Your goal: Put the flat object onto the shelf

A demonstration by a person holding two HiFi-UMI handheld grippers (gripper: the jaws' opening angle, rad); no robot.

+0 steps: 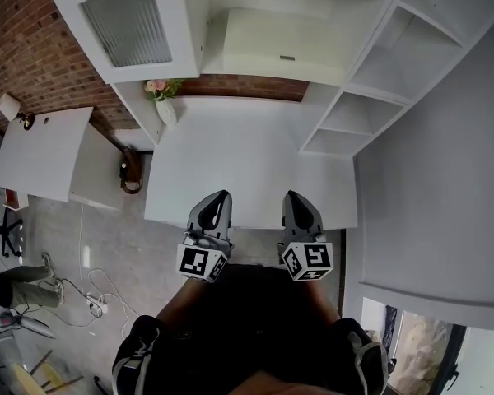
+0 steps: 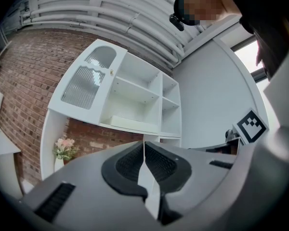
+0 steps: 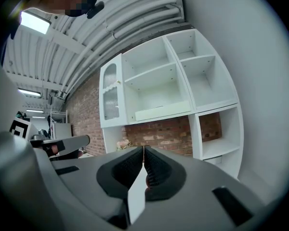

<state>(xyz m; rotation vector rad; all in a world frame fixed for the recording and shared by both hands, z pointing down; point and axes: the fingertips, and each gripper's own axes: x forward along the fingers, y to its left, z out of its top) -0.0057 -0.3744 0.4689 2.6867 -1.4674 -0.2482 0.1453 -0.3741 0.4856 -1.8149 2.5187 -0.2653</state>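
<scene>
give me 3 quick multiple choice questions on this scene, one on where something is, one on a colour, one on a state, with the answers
1. Where does the flower vase stand?
A. at the table's far left corner
B. in the right-hand open shelves
C. on the floor

2. What colour is the flat object lying in the shelf unit?
A. red
B. white
C. black

3. How are the right gripper's fingers?
A. wide apart
B. shut on the vase
C. shut, nothing between

Answers:
1 A, it sits on the tabletop below the glass door.
2 B, it matches the white shelf.
3 C, the right gripper view shows the fingers meeting with nothing between them.
</scene>
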